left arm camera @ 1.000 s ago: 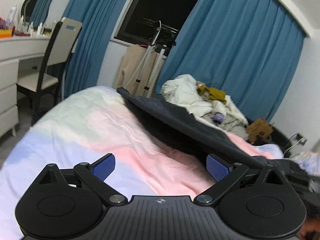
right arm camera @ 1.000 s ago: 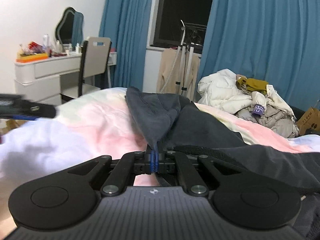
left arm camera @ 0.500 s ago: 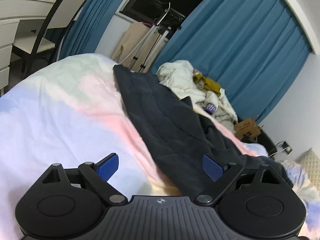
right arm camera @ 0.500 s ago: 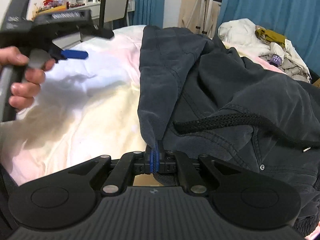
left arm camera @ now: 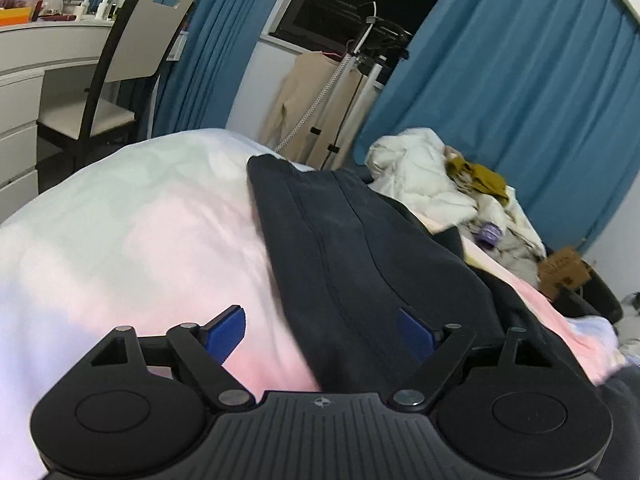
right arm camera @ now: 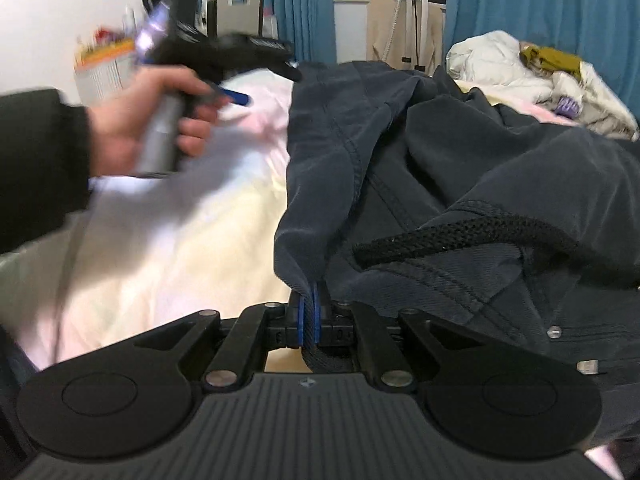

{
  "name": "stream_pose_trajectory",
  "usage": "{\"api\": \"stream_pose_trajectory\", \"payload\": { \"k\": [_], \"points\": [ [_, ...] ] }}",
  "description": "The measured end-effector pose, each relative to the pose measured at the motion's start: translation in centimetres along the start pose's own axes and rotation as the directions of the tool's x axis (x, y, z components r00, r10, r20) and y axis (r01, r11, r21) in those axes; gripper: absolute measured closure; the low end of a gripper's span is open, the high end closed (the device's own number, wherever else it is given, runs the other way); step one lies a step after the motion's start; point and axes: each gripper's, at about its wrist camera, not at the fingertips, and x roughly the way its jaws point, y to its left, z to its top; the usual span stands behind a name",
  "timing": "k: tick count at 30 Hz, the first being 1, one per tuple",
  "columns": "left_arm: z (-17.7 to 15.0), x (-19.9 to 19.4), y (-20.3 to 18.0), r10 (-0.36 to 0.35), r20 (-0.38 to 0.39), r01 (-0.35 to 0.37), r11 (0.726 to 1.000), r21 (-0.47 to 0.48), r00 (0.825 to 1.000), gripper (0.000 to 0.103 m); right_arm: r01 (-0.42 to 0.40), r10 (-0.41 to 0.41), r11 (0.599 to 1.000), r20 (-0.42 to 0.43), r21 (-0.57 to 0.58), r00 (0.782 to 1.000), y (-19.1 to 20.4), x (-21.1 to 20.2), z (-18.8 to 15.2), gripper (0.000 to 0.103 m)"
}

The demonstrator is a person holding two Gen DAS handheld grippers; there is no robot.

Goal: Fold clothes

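Observation:
A dark navy pair of trousers [left arm camera: 352, 248] lies stretched along the pastel bed sheet [left arm camera: 140, 240]. My left gripper [left arm camera: 320, 334] hovers over the near left edge of the trousers. Its jaws are wide and closing, with the cloth edge between the blue pads and neither pad pressing on it. My right gripper [right arm camera: 308, 312] is shut on a corner of the same trousers [right arm camera: 440, 160], close to their black drawstring [right arm camera: 460, 236]. In the right wrist view a hand [right arm camera: 160, 120] carries the left gripper, blurred, and one of its blue pads [right arm camera: 236, 98] shows just left of the trousers.
A heap of white and mustard clothes [left arm camera: 440, 184] lies at the bed's far end. A chair [left arm camera: 132, 60] and white dressing table [left arm camera: 40, 52] stand to the left. A steamer stand [left arm camera: 352, 92] and blue curtains are behind, and a cardboard box [left arm camera: 564, 268] sits at the far right.
My left gripper has swung right and down towards the trousers' left edge, its jaws a little narrower. The right gripper sank with its corner, laying the trousers on the bed.

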Motion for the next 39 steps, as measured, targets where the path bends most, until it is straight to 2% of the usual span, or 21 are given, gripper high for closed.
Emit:
{"api": "stream_pose_trajectory", "payload": {
  "k": [4, 8, 11, 12, 14, 15, 17, 18, 22, 25, 29, 35, 39],
  "points": [
    [1.9, 6.1, 1.3, 0.096, -0.005, -0.096, 0.994, -0.046, 0.995, 0.024, -0.065, 0.065, 0.997, 0.001, 0.037, 0.998, -0.9, 1.6, 0.0, 0.098],
    [3.3, 10.0, 2.6, 0.088, 0.004, -0.087, 0.991, -0.103, 0.996, 0.026, -0.123, 0.122, 0.992, 0.032, 0.040, 0.992, -1.5, 2.8, 0.1, 0.097],
    [4.3, 12.3, 1.9, 0.065, -0.032, -0.068, 0.994, -0.081, 0.997, 0.035, -0.158, 0.154, 0.986, 0.081, 0.045, 0.985, -2.3, 3.2, 0.4, 0.097],
    [4.6, 13.1, 1.4, 0.078, -0.053, -0.081, 0.995, -0.051, 0.996, 0.040, -0.171, 0.166, 0.983, 0.085, 0.062, 0.983, -2.7, 3.5, 0.4, 0.097],
    [4.8, 13.5, 0.5, 0.107, -0.048, -0.107, 0.994, 0.004, 0.993, 0.065, -0.178, 0.173, 0.982, 0.077, 0.069, 0.982, -2.9, 4.2, 0.5, 0.097],
    [4.7, 13.2, -0.1, 0.122, -0.040, -0.121, 0.992, 0.022, 0.992, 0.072, -0.173, 0.169, 0.983, 0.073, 0.058, 0.983, -2.8, 4.4, 0.6, 0.097],
    [4.5, 12.5, -1.1, 0.151, -0.025, -0.149, 0.987, 0.056, 0.988, 0.100, -0.158, 0.155, 0.987, 0.076, 0.033, 0.985, -2.6, 4.3, 0.8, 0.098],
    [4.5, 12.1, -1.7, 0.165, -0.016, -0.163, 0.984, 0.073, 0.986, 0.100, -0.149, 0.147, 0.989, 0.081, 0.020, 0.986, -2.4, 4.0, 0.9, 0.098],
    [5.5, 8.1, -3.2, 0.140, 0.050, -0.145, 0.983, 0.109, 0.989, 0.101, -0.128, 0.127, 0.992, 0.099, 0.008, 0.987, -2.2, 2.8, 0.7, 0.099],
    [6.8, 3.6, -3.3, 0.139, 0.108, -0.147, 0.986, 0.077, 0.984, 0.101, -0.103, 0.105, 0.994, 0.126, -0.022, 0.986, -1.4, 1.4, 0.4, 0.099],
    [8.4, -3.9, -1.5, 0.173, 0.194, -0.181, 0.983, 0.021, 0.966, 0.101, -0.091, 0.097, 0.995, 0.177, -0.042, 0.979, -0.9, -0.8, 0.3, 0.099],
    [8.9, -14.9, 4.7, 0.251, 0.252, -0.232, 0.967, -0.100, 0.935, 0.101, -0.055, 0.075, 0.993, 0.210, -0.102, 0.975, 0.3, -3.2, -0.1, 0.099],
    [7.7, -20.6, 10.5, 0.341, 0.236, -0.297, 0.933, -0.203, 0.910, 0.101, -0.021, 0.051, 0.991, 0.236, -0.129, 0.970, 0.9, -5.4, -0.3, 0.100]
  ]
}}
